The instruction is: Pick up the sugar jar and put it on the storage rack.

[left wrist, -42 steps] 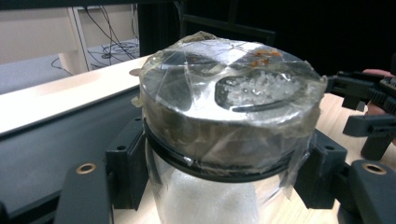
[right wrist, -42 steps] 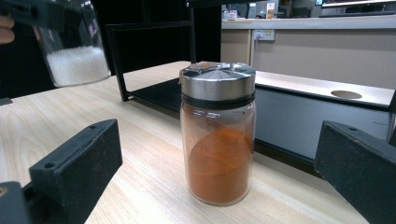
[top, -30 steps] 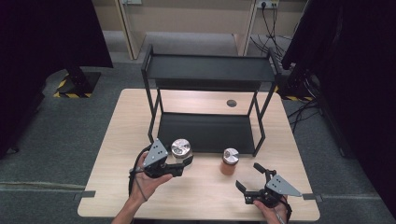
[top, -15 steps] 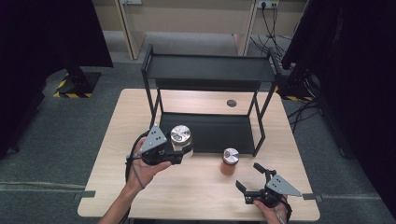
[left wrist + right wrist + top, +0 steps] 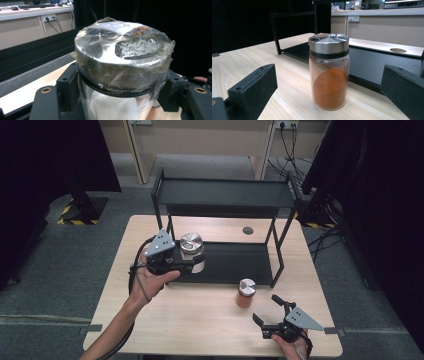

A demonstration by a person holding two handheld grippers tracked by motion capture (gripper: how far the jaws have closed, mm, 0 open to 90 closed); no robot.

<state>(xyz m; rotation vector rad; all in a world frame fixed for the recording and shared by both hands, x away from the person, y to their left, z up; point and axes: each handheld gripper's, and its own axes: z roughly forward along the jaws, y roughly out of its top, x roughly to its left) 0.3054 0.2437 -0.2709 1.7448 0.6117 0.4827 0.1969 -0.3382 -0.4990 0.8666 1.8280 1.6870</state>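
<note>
The salt jar (image 5: 192, 251) is clamped in the left gripper (image 5: 196, 265), raised off the table (image 5: 150, 320) just before the rack (image 5: 225, 195); shelving remains to be done. The spice jar (image 5: 246, 292) stands untouched on the table, ahead of the right gripper (image 5: 267, 312), whose jaws are spread.

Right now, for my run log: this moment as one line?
left gripper: shut on salt jar, lifted | right gripper: open, facing spice jar | rack: bare
</note>
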